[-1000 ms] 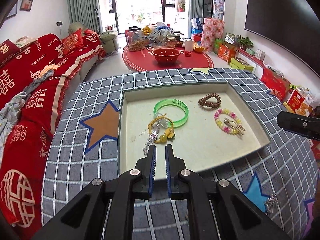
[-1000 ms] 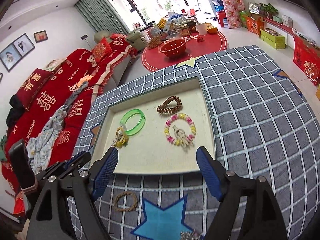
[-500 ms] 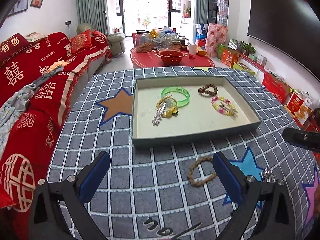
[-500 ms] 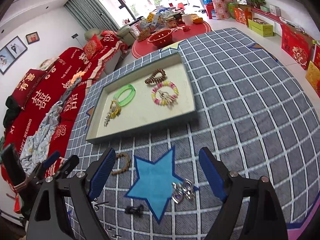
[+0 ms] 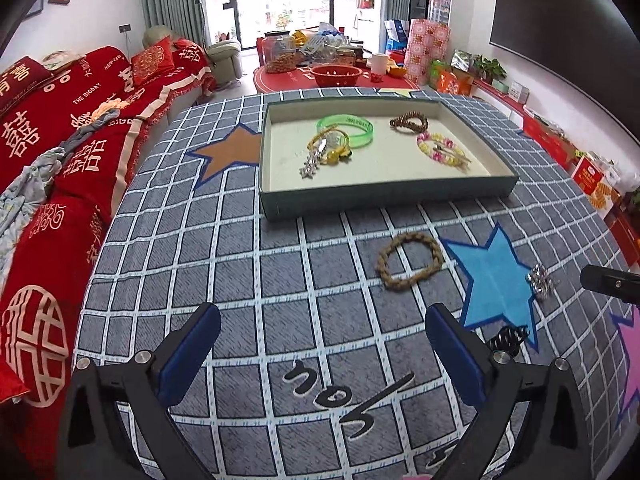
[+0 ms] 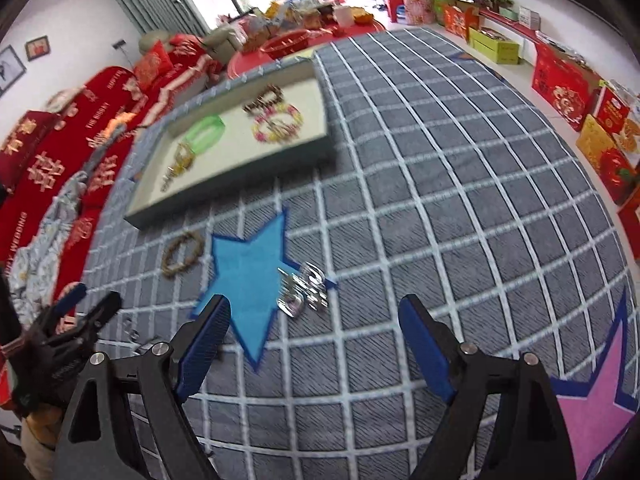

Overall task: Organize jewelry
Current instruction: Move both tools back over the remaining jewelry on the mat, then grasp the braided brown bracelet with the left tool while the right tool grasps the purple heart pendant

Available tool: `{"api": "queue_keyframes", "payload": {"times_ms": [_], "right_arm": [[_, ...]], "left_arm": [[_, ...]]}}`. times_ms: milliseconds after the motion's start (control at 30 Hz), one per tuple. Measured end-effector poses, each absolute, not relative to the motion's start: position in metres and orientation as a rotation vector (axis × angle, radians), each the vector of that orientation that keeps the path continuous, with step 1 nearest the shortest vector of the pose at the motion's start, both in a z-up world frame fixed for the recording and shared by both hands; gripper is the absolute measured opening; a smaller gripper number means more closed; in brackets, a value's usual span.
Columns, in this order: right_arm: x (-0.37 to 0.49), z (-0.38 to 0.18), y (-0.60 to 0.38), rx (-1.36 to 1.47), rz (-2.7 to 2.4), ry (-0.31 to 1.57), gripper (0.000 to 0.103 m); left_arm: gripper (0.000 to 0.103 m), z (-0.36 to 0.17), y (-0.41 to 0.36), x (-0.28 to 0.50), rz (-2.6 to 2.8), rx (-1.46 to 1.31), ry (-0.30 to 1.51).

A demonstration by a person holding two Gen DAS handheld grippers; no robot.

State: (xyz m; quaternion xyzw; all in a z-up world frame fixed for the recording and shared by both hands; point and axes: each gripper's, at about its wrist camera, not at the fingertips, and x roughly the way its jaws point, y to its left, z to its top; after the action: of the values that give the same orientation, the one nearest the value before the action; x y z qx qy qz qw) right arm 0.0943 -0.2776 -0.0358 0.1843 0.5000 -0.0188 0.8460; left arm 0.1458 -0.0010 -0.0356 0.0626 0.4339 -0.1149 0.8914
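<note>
- Grey checked cloth (image 5: 280, 280) with coloured stars covers the table, and a shallow tray (image 5: 384, 196) sits on it, toward the far side.
- Inside the tray lie a green bangle (image 5: 347, 130), a yellow-and-silver charm piece (image 5: 326, 152) overlapping the bangle's near edge, a brown coil tie (image 5: 409, 122) and a pink-and-yellow bead bracelet (image 5: 439, 150) with a clip across it.
- On the cloth, just in front of the tray's near wall, lies a braided brown bracelet (image 5: 410, 261), beside the blue star (image 5: 498, 276).
- A silver piece (image 6: 304, 290) rests at the blue star's right edge; it is blurred in the right wrist view, so its form cannot be told.
- A small black clip (image 5: 508, 338) lies near the star's lower point.
- The left gripper (image 5: 320, 350) hangs over bare cloth with its jaws spread wide, nothing between them; the braided bracelet lies ahead, slightly right.
- The right gripper (image 6: 316, 338) has its jaws wide apart, having just opened a little further, and grips nothing; the silver piece lies just ahead of the gap between its blue pads (image 6: 424, 350).
- At the left of the right wrist view the other gripper's black frame shows low over the cloth.
</note>
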Motion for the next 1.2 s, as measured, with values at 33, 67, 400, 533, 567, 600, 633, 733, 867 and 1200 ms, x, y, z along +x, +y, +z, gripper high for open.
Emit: {"api": "queue_keyframes", "payload": {"times_ms": [33,67,400,533,567,600,633,733,867,1200], "right_arm": [[0.091,-0.04,-0.28,0.402,-0.045,1.067,0.088],[0.089,-0.043,-0.282,0.414,-0.045,1.074,0.088],[0.076,-0.061,-0.285,0.306,-0.115,1.11,0.088],[0.076,-0.066,-0.282,0.263,-0.126,1.117,0.088],[0.076,-0.067,-0.282,0.252,-0.13,1.117,0.088],[0.076,-0.067,-0.281,0.246,-0.131,1.116,0.088],[0.077,-0.067,-0.281,0.239,-0.133,1.115,0.088],[0.079,-0.066,-0.278,0.217,-0.127,1.109,0.088],[0.083,-0.067,-0.268,0.158,-0.126,1.106,0.077],[0.102,-0.067,-0.248,0.053,-0.097,1.081,0.066]], "left_arm": [[0.103,-0.037,-0.001,0.145,-0.237,0.137,0.904],[0.103,-0.039,-0.001,0.143,-0.235,0.144,0.907],[0.103,-0.049,-0.008,0.147,-0.23,0.175,0.943],[0.103,-0.053,-0.015,0.149,-0.239,0.188,0.951],[0.103,-0.053,-0.016,0.15,-0.241,0.191,0.952],[0.103,-0.054,-0.017,0.151,-0.242,0.194,0.953],[0.103,-0.055,-0.019,0.153,-0.244,0.198,0.955],[0.103,-0.057,-0.022,0.157,-0.249,0.207,0.961],[0.103,-0.061,-0.027,0.161,-0.253,0.221,0.967],[0.103,-0.069,-0.036,0.178,-0.257,0.21,0.993]]}}
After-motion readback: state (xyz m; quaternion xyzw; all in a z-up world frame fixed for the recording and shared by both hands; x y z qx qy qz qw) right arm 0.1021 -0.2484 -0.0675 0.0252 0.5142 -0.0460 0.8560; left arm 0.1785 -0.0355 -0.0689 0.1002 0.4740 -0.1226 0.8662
